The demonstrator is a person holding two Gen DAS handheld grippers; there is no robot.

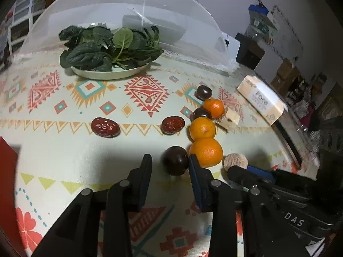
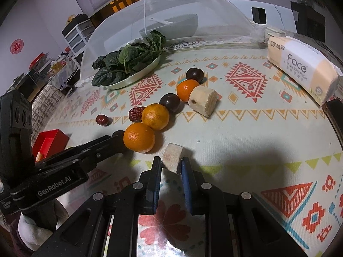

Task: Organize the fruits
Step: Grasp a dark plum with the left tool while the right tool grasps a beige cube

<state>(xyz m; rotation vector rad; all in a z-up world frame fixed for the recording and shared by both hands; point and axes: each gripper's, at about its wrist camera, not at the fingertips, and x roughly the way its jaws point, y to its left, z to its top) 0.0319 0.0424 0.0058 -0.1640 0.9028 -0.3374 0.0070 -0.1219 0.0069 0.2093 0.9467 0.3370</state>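
fruits lay in a loose diagonal line on the patterned tablecloth [image 1: 64, 150]: three oranges, of which the nearest orange [image 1: 206, 152] touched the next, dark plums between them, and two red dates [image 1: 105, 127] off to the left, near a plate of spinach [image 1: 107, 51] in front of a mesh food cover [image 2: 193, 10]. the left gripper [image 1: 169, 165] stood with its fingers parted around the nearest dark plum [image 1: 175, 160], its right finger beside the fruit while a clear gap remained on the left. the right gripper [image 2: 171, 165] had its fingers closed tight on a pale cut chunk [image 2: 172, 156], with a second pale chunk [image 2: 203, 100] lying by the far orange and a tissue pack [image 2: 300, 64] near the table's edge.
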